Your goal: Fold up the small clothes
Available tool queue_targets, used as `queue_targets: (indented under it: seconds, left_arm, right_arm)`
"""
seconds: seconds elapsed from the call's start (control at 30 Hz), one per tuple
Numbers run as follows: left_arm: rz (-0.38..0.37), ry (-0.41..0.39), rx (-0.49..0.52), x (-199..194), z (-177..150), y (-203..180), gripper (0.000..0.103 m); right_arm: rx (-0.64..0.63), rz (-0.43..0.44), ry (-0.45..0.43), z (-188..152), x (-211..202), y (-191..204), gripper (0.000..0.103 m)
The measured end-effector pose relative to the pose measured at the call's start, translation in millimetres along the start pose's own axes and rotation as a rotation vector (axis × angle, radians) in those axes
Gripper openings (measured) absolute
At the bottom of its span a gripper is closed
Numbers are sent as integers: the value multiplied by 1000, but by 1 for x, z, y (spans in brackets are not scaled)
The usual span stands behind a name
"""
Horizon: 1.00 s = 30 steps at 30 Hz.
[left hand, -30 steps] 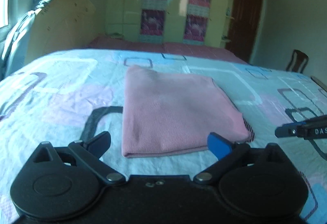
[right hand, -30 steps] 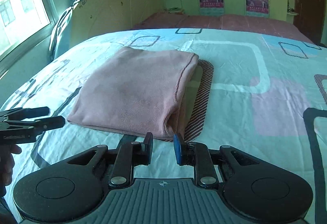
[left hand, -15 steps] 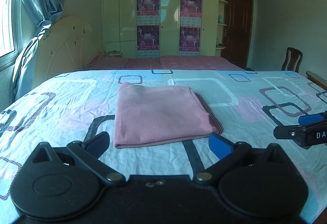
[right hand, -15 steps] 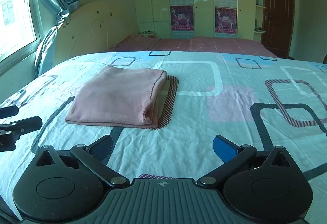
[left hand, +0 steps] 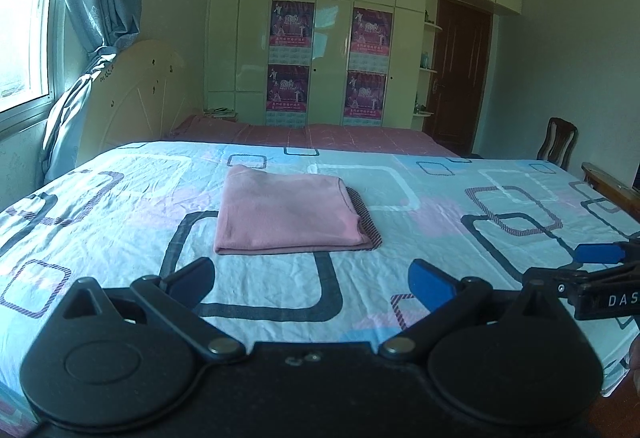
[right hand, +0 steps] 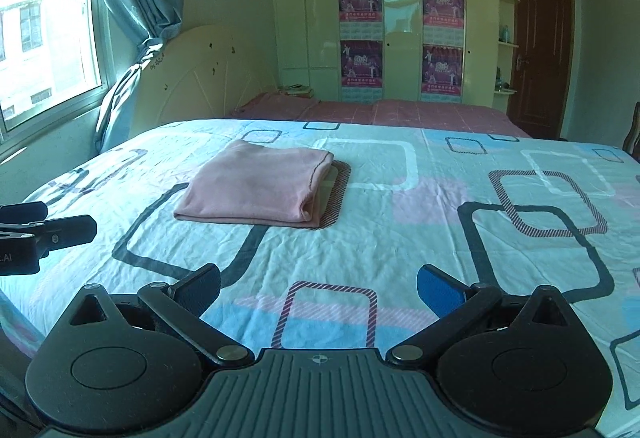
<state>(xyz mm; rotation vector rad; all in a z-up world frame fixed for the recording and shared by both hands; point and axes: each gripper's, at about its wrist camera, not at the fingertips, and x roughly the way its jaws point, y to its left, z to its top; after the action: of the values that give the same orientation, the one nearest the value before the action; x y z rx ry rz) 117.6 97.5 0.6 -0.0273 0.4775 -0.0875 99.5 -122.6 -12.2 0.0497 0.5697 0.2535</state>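
Since the earlier frames we have drawn both claws back toward the lower edge of each view, so the folded pink garment (left hand: 286,212) has shrunk to mid-frame. The right gripper (right hand: 318,288) has just been opening, with nothing between its jaws; it now stands spread wide and empty, as does the left gripper (left hand: 312,284). The garment lies flat on the patterned bedsheet (left hand: 440,206), ahead of both claws, straighter before the left one, its long axis across the frame.
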Motion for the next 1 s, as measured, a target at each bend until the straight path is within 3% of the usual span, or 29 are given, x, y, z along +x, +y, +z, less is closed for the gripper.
queue_targets:
  seconds: [0.4, 1.0]
  left_arm:
    - [-9, -17, -18, -42, -19, -18, 102]
    - [-25, -42, 35, -47, -14, -31, 102]
  right_arm:
    - [9, 12, -55, -11, -54, 3, 103]
    - [23, 1, -67, -11, -63, -6, 103]
